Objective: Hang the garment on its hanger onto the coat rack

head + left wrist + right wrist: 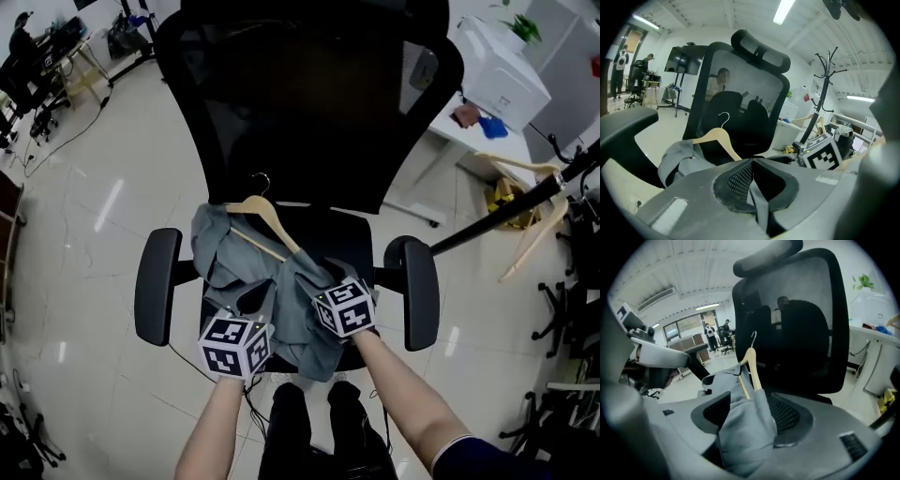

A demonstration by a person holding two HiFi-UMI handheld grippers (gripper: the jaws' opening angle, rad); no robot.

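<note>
1. On the seat of the office chair (pixel 309 103) the grey garment (pixel 302 302) lies crumpled with the wooden hanger (pixel 267 217) only partly inside it. One arm of the hanger is bare, the other runs under the cloth, and the hook (pixel 261 180) points at the backrest
2. The left gripper (pixel 752 161) is clenched on a thin fold of the garment near the front of the seat
3. The right gripper (pixel 750 414) is released. Its jaws stand wide with a bunch of cloth lying loose between them, and the covered arm of the hanger rises just beyond
4. The step in hand looks like finding a hold for the lift. Cloth alone is a poor hold, since the hanger could slip out of the garment
5. A better hold would be the right gripper on the wood near the neck, just below the hook, closed square across it
6. First check that both shoulders of the garment sit over the hanger's arms. The left gripper's fold can pull the loose side across
7. That fold should then be let go, or carried up at the same pace, so it does not drag the garment off
8. The coat rack (pixel 824 84) stands well apart, off to the right beyond the armrest (pixel 422 291). Lift straight up clear of the armrest and backrest, with the hook upright and free for a prong
</note>
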